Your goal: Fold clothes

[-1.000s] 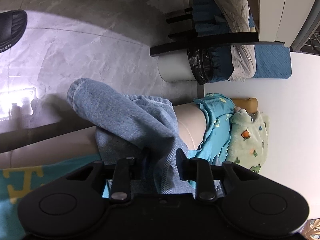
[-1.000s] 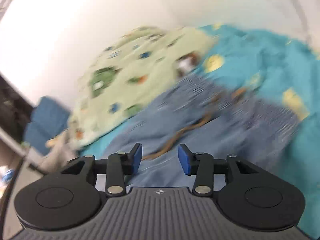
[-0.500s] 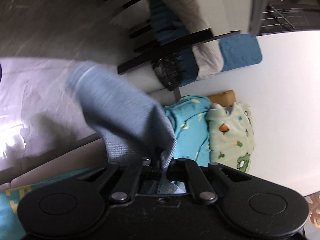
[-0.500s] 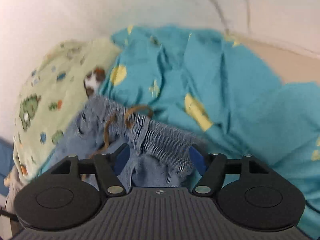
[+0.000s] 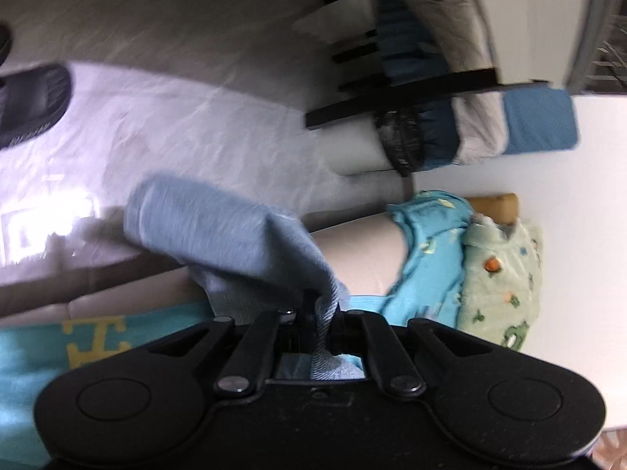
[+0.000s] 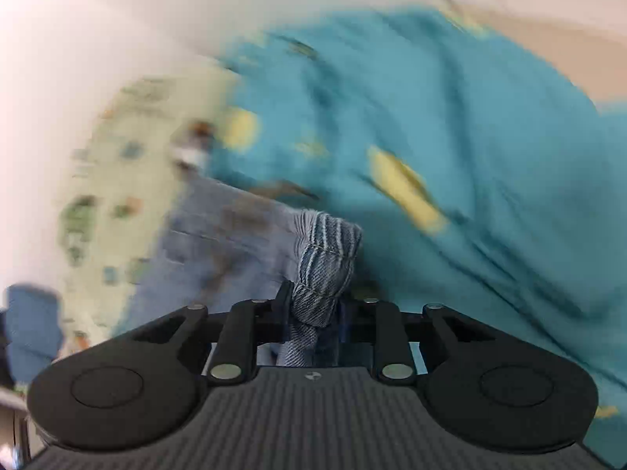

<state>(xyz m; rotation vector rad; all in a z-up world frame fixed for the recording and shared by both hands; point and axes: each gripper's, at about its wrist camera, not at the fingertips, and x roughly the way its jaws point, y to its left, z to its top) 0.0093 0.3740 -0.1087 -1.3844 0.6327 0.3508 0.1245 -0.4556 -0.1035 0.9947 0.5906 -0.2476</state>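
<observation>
A pair of blue denim shorts [image 5: 231, 243] hangs over the edge of a beige sofa. My left gripper [image 5: 323, 315] is shut on a bunched fold of their leg. In the right wrist view, the striped elastic waistband of the shorts [image 6: 327, 252] sticks up between the jaws, and my right gripper [image 6: 315, 309] is shut on it. Brown drawstring shows blurred on the denim to the left. The rest of the shorts lies on a teal blanket [image 6: 450, 149].
A pale green dinosaur-print blanket [image 5: 505, 278] lies against the white wall, beside the teal blanket [image 5: 427, 243]. A black sandal [image 5: 31, 105] rests on the grey tiled floor [image 5: 188, 109]. A dark slatted chair [image 5: 395, 70] piled with cloth stands further off.
My right gripper went from open over the shorts to shut on the waistband. My left gripper closed on the denim leg and has lifted and swung with it.
</observation>
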